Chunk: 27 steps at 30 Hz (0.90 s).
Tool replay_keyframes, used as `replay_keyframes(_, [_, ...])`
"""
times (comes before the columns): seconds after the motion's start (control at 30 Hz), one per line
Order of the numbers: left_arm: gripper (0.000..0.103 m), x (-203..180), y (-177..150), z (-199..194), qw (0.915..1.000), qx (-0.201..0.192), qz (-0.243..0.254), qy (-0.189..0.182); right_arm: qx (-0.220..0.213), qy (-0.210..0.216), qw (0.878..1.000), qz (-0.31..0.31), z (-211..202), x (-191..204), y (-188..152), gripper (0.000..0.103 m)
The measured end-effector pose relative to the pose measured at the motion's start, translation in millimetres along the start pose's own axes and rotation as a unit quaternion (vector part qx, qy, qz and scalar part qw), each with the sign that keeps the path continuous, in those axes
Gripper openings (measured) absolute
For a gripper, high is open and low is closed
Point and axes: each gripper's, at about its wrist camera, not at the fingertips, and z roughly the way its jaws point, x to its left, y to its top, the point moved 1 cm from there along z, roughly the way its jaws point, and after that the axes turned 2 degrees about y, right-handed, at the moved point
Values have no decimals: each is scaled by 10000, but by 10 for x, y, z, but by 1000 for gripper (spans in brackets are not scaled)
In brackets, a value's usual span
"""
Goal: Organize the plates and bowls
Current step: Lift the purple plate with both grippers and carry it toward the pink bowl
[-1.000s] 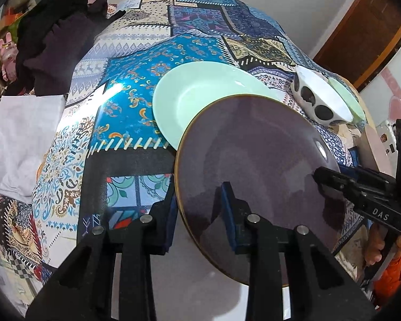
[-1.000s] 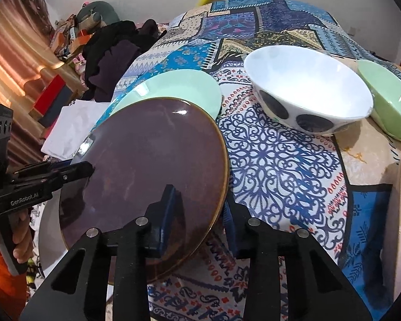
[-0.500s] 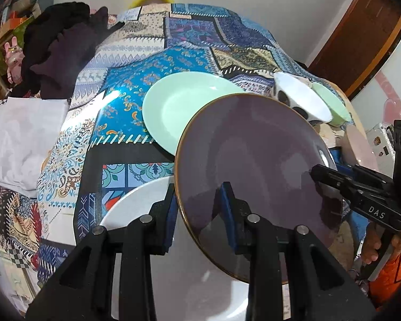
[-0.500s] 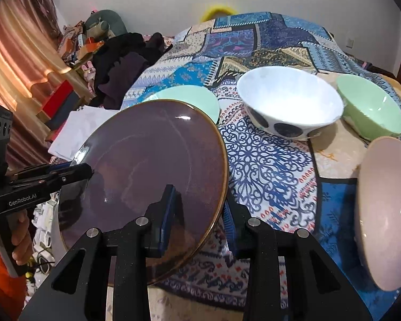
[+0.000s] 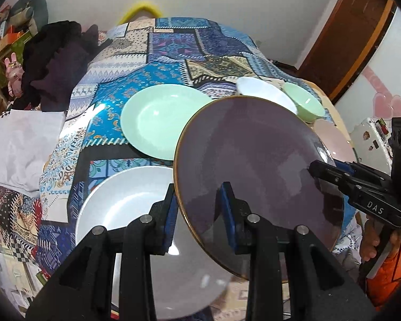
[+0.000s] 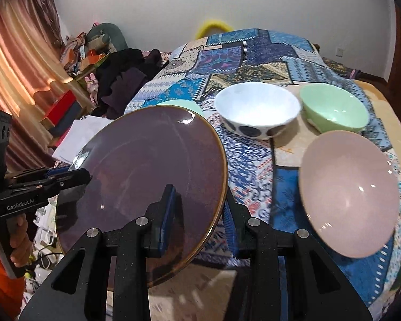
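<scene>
A dark purple plate with a gold rim (image 5: 254, 165) (image 6: 147, 171) hangs tilted above the table, held by both grippers at opposite edges. My left gripper (image 5: 199, 206) is shut on its left rim, and my right gripper (image 6: 200, 208) is shut on its right rim. Each one shows in the other's view: the right gripper (image 5: 316, 169), the left gripper (image 6: 80, 178). Below lie a white plate (image 5: 125, 203) and a mint green plate (image 5: 160, 117). A white bowl with dark spots (image 6: 256, 109), a green bowl (image 6: 334, 109) and a pink bowl (image 6: 347, 195) stand to the right.
A patchwork cloth (image 6: 254, 53) covers the table. Dark clothes (image 5: 56, 64) and a white folded cloth (image 5: 21, 144) lie off its left side. A curtain (image 6: 18, 67) and clutter fill the far left; a wooden door (image 5: 347, 40) stands at the right.
Both grippers have risen and pulled back with the purple plate between them. The white plate underneath and the pink bowl have come into view.
</scene>
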Motion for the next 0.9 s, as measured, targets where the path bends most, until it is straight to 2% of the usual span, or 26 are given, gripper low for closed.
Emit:
replay_keyframes(0.37, [31, -412, -148, 19, 9998, 155, 50, -114, 19, -63, 9998, 181, -157, -288, -250, 31])
replay_keyframes(0.9, [31, -657, -319, 460, 9975, 684, 72, -140, 328, -118, 9983, 470, 26, -600, -488, 31])
